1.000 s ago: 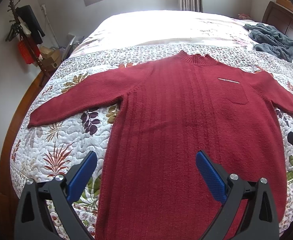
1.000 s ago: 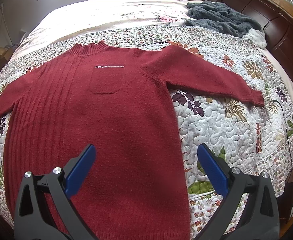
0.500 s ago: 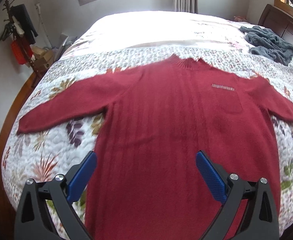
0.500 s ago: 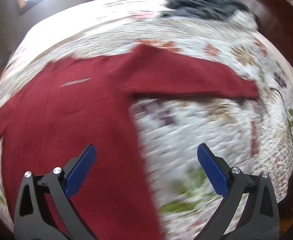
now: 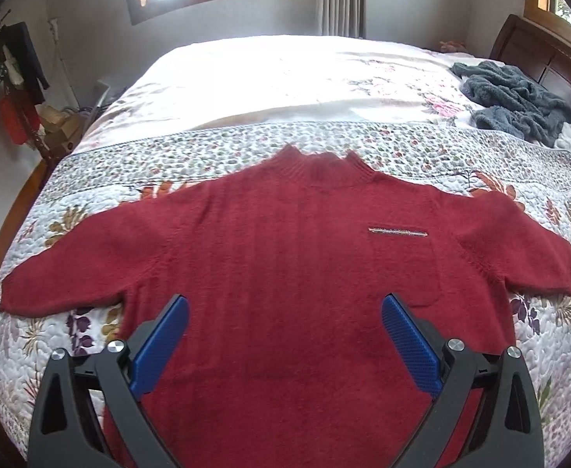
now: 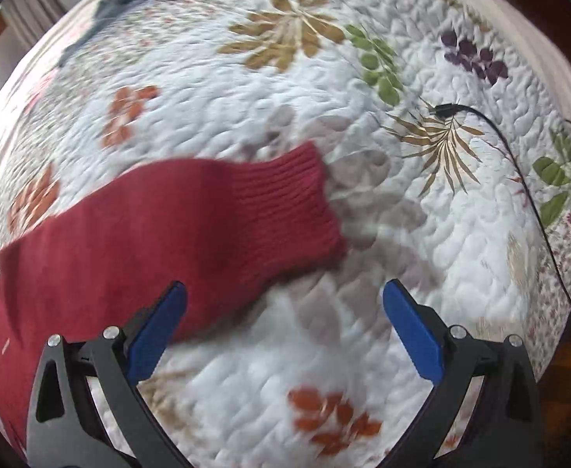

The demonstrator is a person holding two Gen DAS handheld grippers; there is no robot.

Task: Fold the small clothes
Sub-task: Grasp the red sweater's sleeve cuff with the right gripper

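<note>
While your right gripper (image 6: 284, 314) hangs spread and empty near the dark red knitted sweater's (image 5: 285, 273) ribbed cuff (image 6: 285, 199), a shallow pinch could grab the floral quilted bedspread (image 6: 246, 89) too. Your left gripper (image 5: 284, 323) is also released.

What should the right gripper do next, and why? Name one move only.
Probably ease the right gripper left and down onto the ribbed cuff, then close. Its jaws stand open and empty, with the cuff just ahead and left of centre, flat on the quilt. The red sweater lies spread with both sleeves out, so folding likely starts with a sleeve.
</note>
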